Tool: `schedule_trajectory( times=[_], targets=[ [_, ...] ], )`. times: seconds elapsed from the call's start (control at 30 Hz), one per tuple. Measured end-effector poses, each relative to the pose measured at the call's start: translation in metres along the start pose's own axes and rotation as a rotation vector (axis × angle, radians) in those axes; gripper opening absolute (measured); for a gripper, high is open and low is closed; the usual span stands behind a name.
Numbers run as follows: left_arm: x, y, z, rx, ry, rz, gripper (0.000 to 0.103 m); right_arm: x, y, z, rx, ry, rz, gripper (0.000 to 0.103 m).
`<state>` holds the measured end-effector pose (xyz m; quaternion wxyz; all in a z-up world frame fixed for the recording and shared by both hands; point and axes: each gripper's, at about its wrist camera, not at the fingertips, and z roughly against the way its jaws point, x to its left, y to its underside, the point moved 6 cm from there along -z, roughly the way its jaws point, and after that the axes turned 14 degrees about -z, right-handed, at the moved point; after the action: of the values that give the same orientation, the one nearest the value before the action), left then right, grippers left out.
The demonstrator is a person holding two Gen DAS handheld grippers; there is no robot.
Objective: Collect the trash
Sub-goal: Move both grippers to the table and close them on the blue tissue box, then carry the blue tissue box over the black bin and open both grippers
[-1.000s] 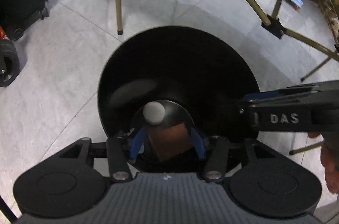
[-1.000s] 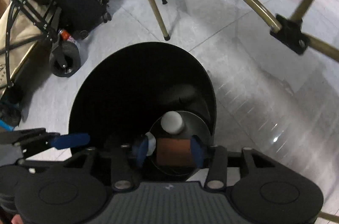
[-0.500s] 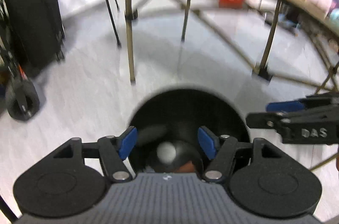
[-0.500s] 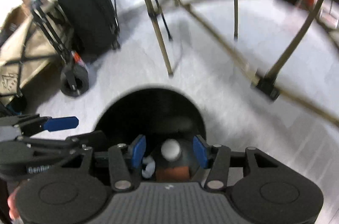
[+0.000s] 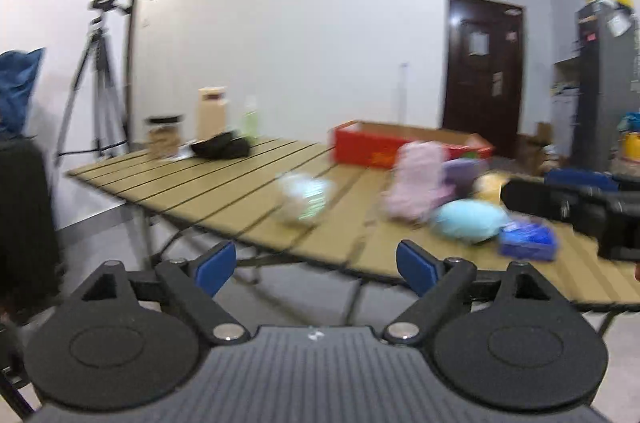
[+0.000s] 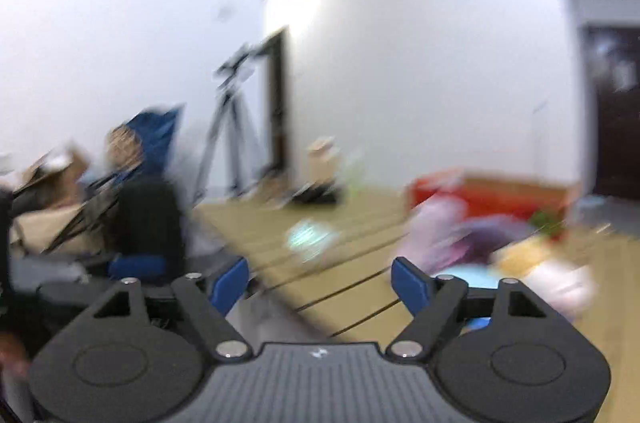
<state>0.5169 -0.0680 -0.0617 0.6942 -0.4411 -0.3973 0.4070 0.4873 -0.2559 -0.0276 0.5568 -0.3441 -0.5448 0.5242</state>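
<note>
Beyond the gaping left tool [image 5: 316,269], blurred crumpled wrapper [image 5: 306,197] on slatted table [image 5: 208,191].

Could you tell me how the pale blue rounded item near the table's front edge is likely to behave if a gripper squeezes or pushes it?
The pale blue item looks soft and puffy, so it would probably compress rather than resist. Its domed shape suggests it could slide or rock on the slatted table. Blur hides its material.

Slatted tan wood-look table [image 5: 224,191], matt black ribbed plastic left gripper [image 5: 316,265], red cardboard box [image 5: 372,149]
</note>
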Motion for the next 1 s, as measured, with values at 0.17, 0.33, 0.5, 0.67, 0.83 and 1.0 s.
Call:
schedule_trajectory(
  times=[0.17, 0.33, 0.5, 0.67, 0.83, 1.0],
  targets=[
    [-0.049, -0.021, -0.016, -0.041, 0.102, 0.005, 0.089, -0.067, -0.013, 0.001, 0.027, 0.157, -0.121, 0.082],
    [-0.092, -0.037, -0.049, -0.011, 0.289, 0.066, 0.066, -0.127, -0.013, -0.010, 0.115, 0.221, -0.335, 0.062],
    [-0.129, -0.035, -0.103, 0.108, 0.414, 0.164, 0.046, -0.161, 0.017, -0.022, 0.195, 0.234, -0.479, 0.040],
    [-0.132, -0.024, -0.136, 0.160, 0.434, 0.250, 0.043, -0.178, 0.029, -0.043, 0.221, 0.236, -0.579, 0.037],
    [-0.124, -0.017, -0.153, 0.197, 0.499, 0.379, 0.024, -0.189, 0.034, -0.061, 0.237, 0.254, -0.615, 0.034],
    [-0.138, -0.020, -0.128, 0.227, 0.520, 0.288, 0.027, -0.186, 0.029, -0.045, 0.268, 0.257, -0.577, 0.033]
  ],
)
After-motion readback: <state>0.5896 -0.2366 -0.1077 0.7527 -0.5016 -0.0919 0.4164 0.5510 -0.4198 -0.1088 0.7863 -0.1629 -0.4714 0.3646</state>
